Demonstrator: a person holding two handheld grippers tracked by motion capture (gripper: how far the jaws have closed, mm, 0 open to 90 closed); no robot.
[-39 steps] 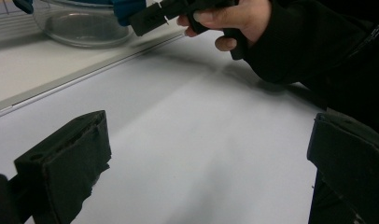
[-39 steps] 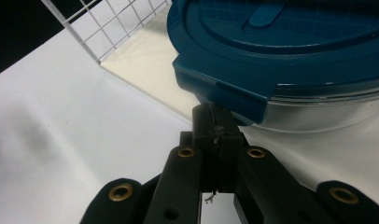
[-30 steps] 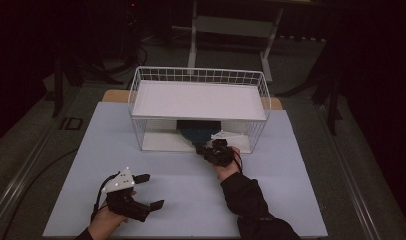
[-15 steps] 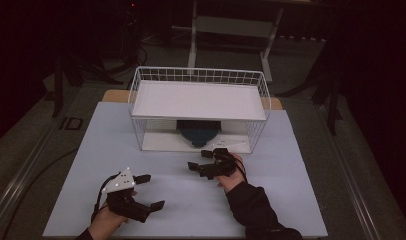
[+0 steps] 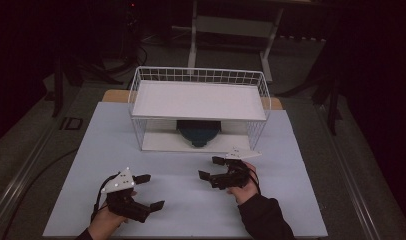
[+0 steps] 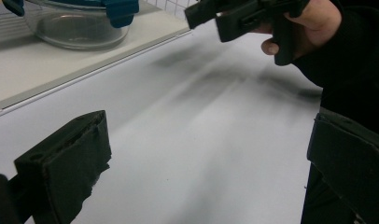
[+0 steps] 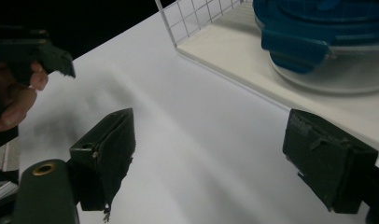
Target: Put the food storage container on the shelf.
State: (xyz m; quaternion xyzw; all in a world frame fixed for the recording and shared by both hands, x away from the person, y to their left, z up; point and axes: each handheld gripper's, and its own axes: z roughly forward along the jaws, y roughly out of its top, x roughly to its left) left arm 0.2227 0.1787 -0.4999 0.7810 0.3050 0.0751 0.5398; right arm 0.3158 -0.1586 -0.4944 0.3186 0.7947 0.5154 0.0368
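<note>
Two open grippers, right gripper (image 5: 207,168) near container (image 5: 198,132)

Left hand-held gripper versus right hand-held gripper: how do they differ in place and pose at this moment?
The left hand-held gripper sits near the table's front edge, far from the wire rack; the right hand-held gripper hovers just before the rack's open front. The left points right across the table; the right points left. The lidded glass container on the rack's lower shelf looms close before the right one, farther from the left. Both stand open and empty.
</note>
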